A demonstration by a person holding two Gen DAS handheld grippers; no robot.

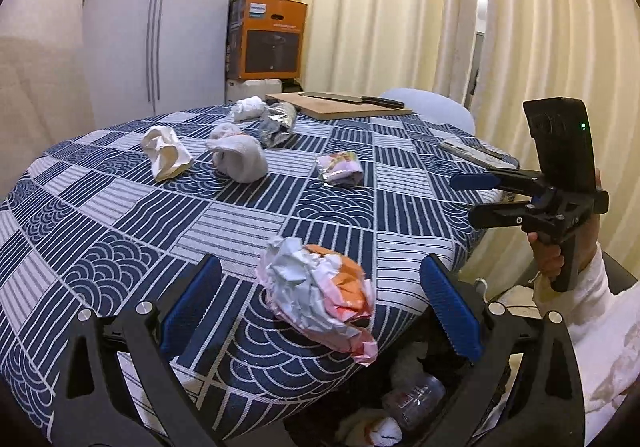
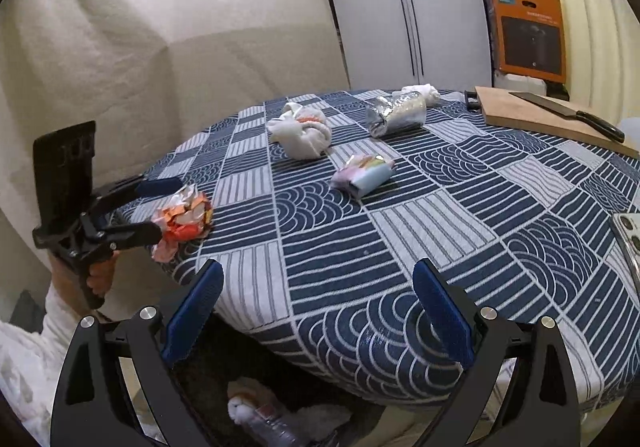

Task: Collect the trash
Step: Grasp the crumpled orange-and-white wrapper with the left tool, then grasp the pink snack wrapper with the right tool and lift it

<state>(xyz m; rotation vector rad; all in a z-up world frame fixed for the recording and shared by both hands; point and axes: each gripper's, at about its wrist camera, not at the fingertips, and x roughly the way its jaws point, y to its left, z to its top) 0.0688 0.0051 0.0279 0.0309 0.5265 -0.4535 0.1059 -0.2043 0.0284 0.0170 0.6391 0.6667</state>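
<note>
Table (image 1: 120,183) under a navy-and-white patterned cloth, fan and stripe squares. White wardrobe (image 1: 160,27) behind, cream curtains (image 1: 400,7) to one side, an orange carton (image 1: 266,37) stacked in the corner.

On the far edge: wooden cutting board (image 1: 340,105) with a black-handled knife (image 1: 352,99) lying on it. A phone (image 2: 628,235) lies near the table's right edge.

Scattered trash on the cloth: cream paper wad (image 1: 164,153), white tissue bundle (image 1: 238,157), another white wad (image 1: 248,109) farther back, foil-wrapped roll (image 1: 276,125), small pastel wrapper (image 1: 340,169). All well apart from the near edge.

Below the table edge, a dark bin (image 1: 400,407) holding a clear bottle and wads.

Crumpled paper ball (image 1: 318,293), white, pink and orange, sits at the near table edge, partly overhanging.

Left gripper (image 1: 320,311): blue pads spread wide either side of the ball; contact cannot be told. Right gripper (image 2: 320,315): wide, nothing between its fingers, over the table edge.
</note>
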